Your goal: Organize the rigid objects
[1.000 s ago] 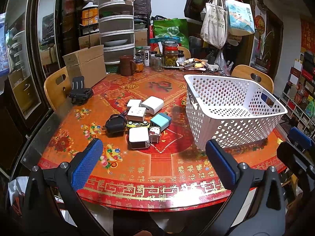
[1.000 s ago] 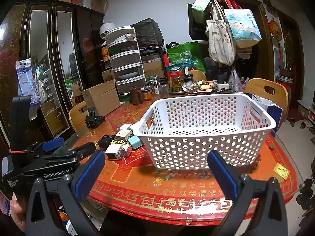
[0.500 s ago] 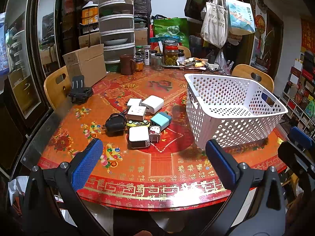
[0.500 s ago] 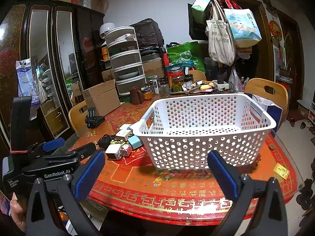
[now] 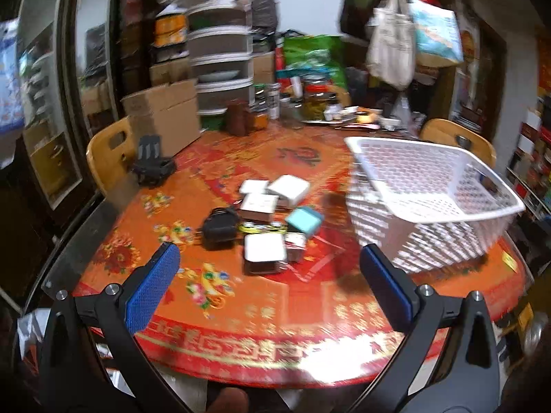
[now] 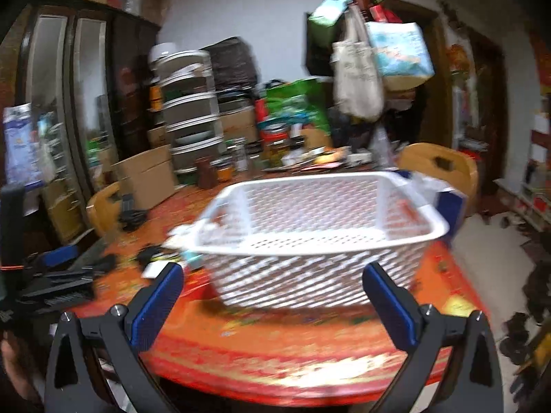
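A cluster of small rigid items lies mid-table: white boxes, a teal box, a black charger and a white square adapter. The white perforated basket stands to their right; in the right wrist view the basket fills the middle. My left gripper hangs open above the table's near edge, short of the cluster, holding nothing. My right gripper is open in front of the basket, empty. The left gripper's body shows at the left of the right wrist view.
The round table has a red patterned cover. A cardboard box, stacked drawers, jars and a black holder crowd its far side. Wooden chairs stand around it. Bags hang from a coat rack.
Both views are now motion-blurred. The cluster and the basket sit lower and nearer in both views, so both grippers have moved forward toward the table. Jaws stay open.
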Motion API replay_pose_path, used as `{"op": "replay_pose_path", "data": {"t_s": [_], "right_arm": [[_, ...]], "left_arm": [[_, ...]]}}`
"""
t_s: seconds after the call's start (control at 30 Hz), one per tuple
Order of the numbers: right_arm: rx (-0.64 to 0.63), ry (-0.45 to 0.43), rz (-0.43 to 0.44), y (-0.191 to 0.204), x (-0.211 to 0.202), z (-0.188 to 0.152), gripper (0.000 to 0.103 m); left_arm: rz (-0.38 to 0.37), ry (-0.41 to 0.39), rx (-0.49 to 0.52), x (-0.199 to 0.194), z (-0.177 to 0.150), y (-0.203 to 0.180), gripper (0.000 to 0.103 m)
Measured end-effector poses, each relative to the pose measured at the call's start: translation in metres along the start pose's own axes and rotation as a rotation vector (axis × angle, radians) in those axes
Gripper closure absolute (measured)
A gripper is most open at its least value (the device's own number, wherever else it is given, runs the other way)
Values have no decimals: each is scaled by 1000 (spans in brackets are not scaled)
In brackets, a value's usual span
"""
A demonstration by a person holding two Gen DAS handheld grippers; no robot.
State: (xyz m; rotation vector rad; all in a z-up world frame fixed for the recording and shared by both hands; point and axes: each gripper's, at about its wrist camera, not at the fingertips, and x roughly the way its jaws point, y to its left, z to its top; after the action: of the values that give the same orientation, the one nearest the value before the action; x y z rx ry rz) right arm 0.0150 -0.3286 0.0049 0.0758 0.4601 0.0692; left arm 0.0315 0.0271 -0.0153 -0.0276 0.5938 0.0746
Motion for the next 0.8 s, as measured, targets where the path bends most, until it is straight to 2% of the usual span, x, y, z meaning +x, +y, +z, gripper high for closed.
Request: {"op": "replay_pose_path", "data": {"t_s": [0.1, 0.17, 0.2, 0.27, 0.3, 0.37, 0.47, 0.53, 0.6, 0.7, 0.8], "right_arm": [[36, 40, -159, -50, 27, 19, 0], [86, 91, -203, -82, 46, 29, 2], [108, 124, -204, -96, 58, 33, 12], [121, 178, -226, -119, 82, 39, 25], [112, 195, -233, -125, 92, 40, 26], [123, 219, -214, -137, 107, 39, 29], [141, 249, -183, -147, 123, 39, 39], [150, 257, -170, -149, 130, 37, 50], [166, 282, -150, -150, 142, 34, 72], [182, 301, -111, -149, 148, 31, 81], [169, 316, -120, -146, 154, 32, 85]], "left_arm": [[47, 98, -26, 38, 8, 24, 0], [68, 161, -28, 61, 9, 37, 0], [78, 169, -31, 67, 9, 42, 0], [93, 160, -49, 72, 7, 53, 0], [97, 154, -54, 73, 6, 57, 0], [104, 152, -40, 79, 6, 62, 0], [133, 181, -3, 93, 4, 65, 0], [128, 204, -1, 104, 2, 67, 0], [112, 229, -9, 115, -1, 69, 0], [88, 264, -21, 130, -5, 67, 0], [68, 275, -1, 138, -9, 54, 0]]}}
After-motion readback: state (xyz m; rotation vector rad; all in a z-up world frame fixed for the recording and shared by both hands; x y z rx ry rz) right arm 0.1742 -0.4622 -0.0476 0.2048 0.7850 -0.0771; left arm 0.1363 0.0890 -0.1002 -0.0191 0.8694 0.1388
